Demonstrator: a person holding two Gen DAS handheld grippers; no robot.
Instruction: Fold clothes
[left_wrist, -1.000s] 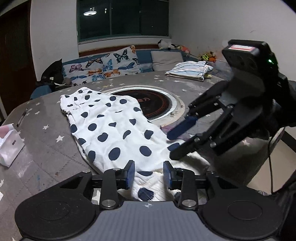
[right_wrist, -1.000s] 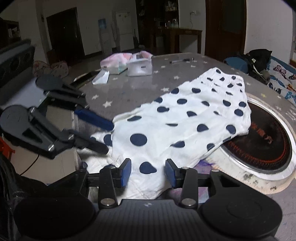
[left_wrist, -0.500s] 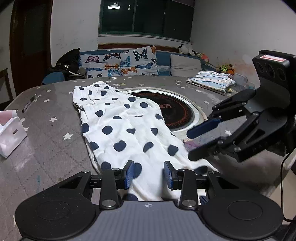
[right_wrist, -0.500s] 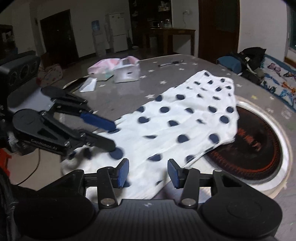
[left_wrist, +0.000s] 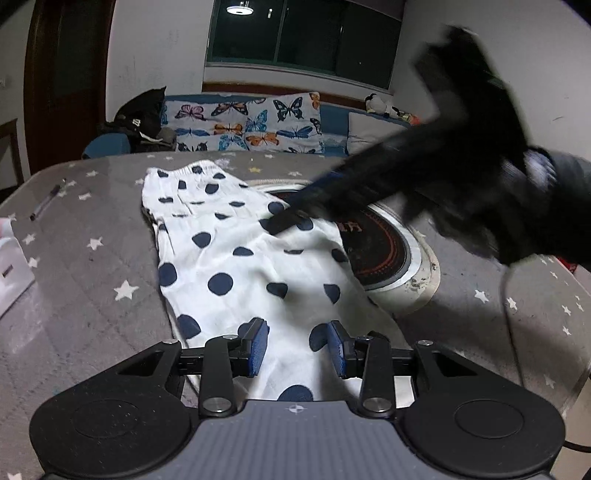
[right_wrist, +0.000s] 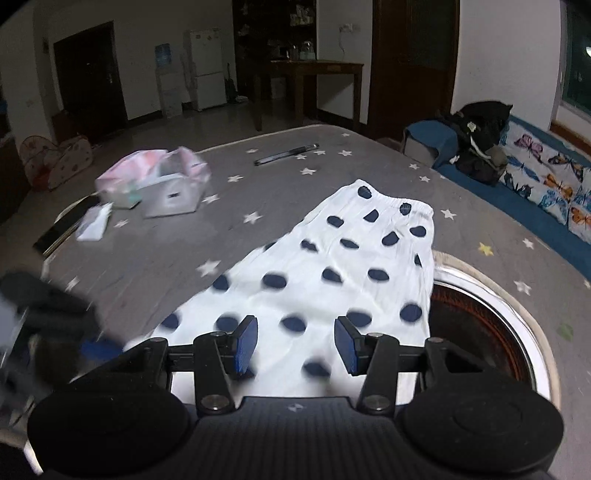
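Observation:
A white garment with navy polka dots (left_wrist: 236, 258) lies flat on the grey star-patterned table (left_wrist: 92, 280), its elastic waistband at the far end. My left gripper (left_wrist: 295, 347) hovers over the near hem, jaws open, with cloth below them but not pinched. In the right wrist view the same garment (right_wrist: 332, 280) stretches away from my right gripper (right_wrist: 295, 347), which is open above its middle part. From the left wrist view the right gripper (left_wrist: 295, 206) is a dark blur coming in from the right, its tips over the garment's far half.
A round black hob with a metal ring (left_wrist: 384, 251) is set into the table beside the garment, partly under its edge. A pen (right_wrist: 286, 153) and tissue packs (right_wrist: 155, 184) lie on the far side. A sofa with butterfly cushions (left_wrist: 251, 125) stands behind.
The right gripper swept from the near hem to over the middle of the garment. The left gripper shifted sideways along the near end. Both sets of jaws kept the same gap.

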